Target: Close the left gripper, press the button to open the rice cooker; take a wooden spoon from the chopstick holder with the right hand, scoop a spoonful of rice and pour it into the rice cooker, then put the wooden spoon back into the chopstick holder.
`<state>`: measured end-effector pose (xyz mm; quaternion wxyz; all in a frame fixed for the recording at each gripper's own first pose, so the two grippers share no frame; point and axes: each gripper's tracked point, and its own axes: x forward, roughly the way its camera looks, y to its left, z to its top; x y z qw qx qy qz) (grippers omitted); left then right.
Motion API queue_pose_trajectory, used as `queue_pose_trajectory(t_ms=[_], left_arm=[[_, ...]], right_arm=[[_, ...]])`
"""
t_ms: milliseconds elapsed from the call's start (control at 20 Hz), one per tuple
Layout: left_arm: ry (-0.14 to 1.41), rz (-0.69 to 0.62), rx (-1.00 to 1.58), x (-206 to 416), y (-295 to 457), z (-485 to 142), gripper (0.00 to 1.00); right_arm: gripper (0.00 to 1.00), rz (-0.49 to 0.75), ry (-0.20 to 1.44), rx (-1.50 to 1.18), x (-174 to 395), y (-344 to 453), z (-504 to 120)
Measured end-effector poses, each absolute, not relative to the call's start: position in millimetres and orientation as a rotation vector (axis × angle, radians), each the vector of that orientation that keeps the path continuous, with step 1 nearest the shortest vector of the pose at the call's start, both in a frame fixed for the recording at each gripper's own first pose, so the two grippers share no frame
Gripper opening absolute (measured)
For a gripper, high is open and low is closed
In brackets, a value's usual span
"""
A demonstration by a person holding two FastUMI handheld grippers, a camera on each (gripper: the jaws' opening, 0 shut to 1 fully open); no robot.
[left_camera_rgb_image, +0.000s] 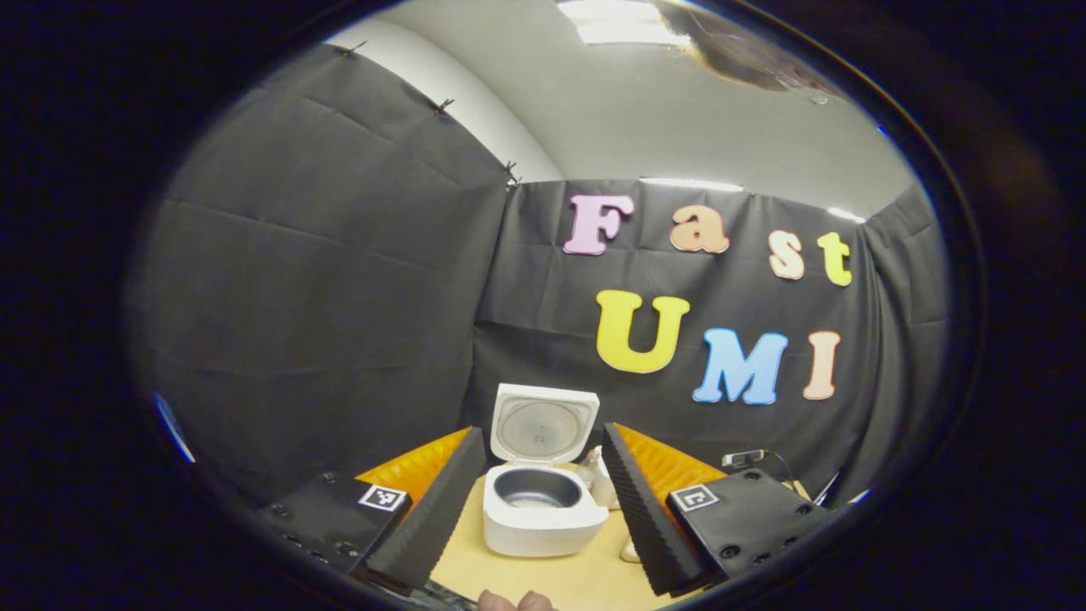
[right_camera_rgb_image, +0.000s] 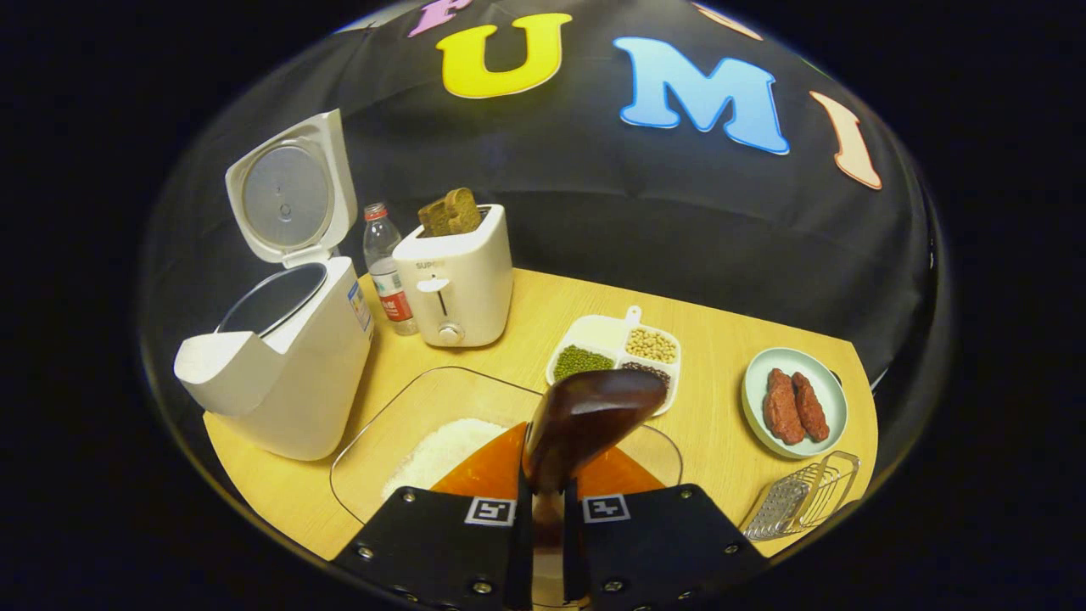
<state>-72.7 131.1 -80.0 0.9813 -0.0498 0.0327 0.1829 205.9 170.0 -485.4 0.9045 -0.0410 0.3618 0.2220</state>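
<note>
Right gripper view: right gripper (right_camera_rgb_image: 543, 509) clenched on the handle of the wooden spoon (right_camera_rgb_image: 585, 420), both fingers pressing it, the dark bowl raised over a clear glass dish (right_camera_rgb_image: 407, 416) holding white rice (right_camera_rgb_image: 441, 450) at the near edge of the wooden table (right_camera_rgb_image: 721, 339). Rice cooker (right_camera_rgb_image: 280, 365) at the table's left edge, lid upright and open, inner pot exposed. Behind it a water bottle (right_camera_rgb_image: 383, 263), just beside a white toaster (right_camera_rgb_image: 454, 276) with bread in the slot. Mid-table a divided tray (right_camera_rgb_image: 615, 352) of beans; toward the right edge a plate (right_camera_rgb_image: 797, 403) with two sausages, a wire rack (right_camera_rgb_image: 802, 496) near the corner. Left gripper view: left gripper (left_camera_rgb_image: 543, 518) released, fingers spread wide, rice cooker (left_camera_rgb_image: 536, 488) seen between them, well apart.
</note>
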Motion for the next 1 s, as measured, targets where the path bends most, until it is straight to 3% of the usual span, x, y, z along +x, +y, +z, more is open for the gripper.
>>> queue_pose_trajectory(t_ms=[550, 1000], left_arm=[[0.073, 0.427, -0.081, -64, 136, -81, 0.93], [0.072, 0.439, -0.061, -65, 131, -76, 0.93]], right_arm=[[0.14, 0.421, 0.960, 0.533, 203, 207, -491], [0.14, 0.421, 0.857, 0.724, 221, 178, -428]])
